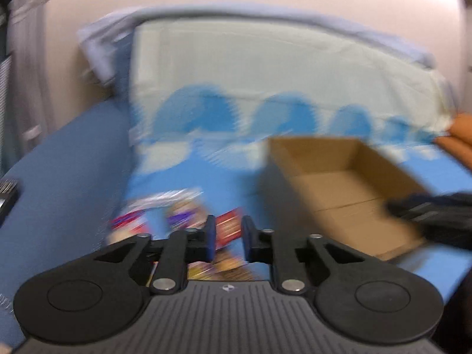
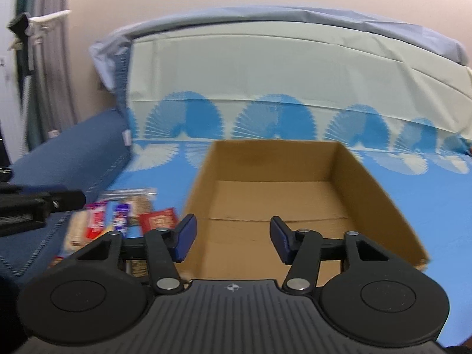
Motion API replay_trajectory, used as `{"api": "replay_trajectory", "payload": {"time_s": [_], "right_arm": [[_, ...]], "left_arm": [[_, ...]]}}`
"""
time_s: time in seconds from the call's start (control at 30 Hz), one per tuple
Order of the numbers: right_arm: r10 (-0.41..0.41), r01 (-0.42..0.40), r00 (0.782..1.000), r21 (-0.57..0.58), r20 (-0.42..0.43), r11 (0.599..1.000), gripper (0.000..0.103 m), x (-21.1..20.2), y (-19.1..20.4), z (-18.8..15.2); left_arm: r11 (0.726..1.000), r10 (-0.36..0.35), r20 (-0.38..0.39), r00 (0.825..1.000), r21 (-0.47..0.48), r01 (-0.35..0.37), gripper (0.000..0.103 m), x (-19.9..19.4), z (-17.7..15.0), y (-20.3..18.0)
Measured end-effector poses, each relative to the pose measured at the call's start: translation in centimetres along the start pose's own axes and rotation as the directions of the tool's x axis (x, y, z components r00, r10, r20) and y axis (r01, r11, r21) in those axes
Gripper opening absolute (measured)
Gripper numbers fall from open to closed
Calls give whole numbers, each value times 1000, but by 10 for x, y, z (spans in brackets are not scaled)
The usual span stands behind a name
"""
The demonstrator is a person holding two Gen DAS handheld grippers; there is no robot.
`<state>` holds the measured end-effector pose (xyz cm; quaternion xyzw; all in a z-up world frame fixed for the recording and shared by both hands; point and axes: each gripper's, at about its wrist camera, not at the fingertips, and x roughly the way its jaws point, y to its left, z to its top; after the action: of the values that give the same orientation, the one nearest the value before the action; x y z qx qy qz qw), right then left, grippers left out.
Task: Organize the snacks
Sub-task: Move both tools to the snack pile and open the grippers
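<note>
Several snack packets lie on the blue sheet: a red packet (image 2: 159, 221), a purple one (image 2: 121, 217), a red-and-white one (image 2: 96, 219) and a clear bag of biscuits (image 2: 138, 199). An open cardboard box (image 2: 357, 177) stands to their right, with nothing in it. My right gripper (image 2: 231, 237) is open and empty, just above the box's near edge. My left gripper (image 1: 227, 240) is open with a narrow gap, empty, over the blurred snack pile, with the red packet (image 1: 228, 227) between the fingers. The box (image 1: 333, 177) shows to its right.
A pale sheet with blue fan prints (image 2: 265, 88) covers the backrest behind the box. A dark blue cushion (image 2: 73, 153) lies to the left. The left gripper shows at the right wrist view's left edge (image 2: 35, 206). An orange cloth (image 1: 463, 135) sits far right.
</note>
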<state>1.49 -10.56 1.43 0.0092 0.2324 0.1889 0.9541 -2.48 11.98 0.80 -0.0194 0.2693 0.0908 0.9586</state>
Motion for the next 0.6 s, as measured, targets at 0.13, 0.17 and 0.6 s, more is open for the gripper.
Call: {"api": "replay_trajectory", "payload": {"time_s": [0.13,0.17,0.6], "right_arm": [[107,-106,994,-36,14,994,50,5,28,1],[131,-131,991,-43,11,990,50,8,36,3],[220,-254,960,-204,-174,945,53,79,125,-28]], "left_arm": [[974,172,-162,972,-118,-192,12,40,-37,46],[964,187,-204,961,-149,-219,12,48,-41,54],[899,292,-376,879,-207,-387,46,91,-68,82]]}}
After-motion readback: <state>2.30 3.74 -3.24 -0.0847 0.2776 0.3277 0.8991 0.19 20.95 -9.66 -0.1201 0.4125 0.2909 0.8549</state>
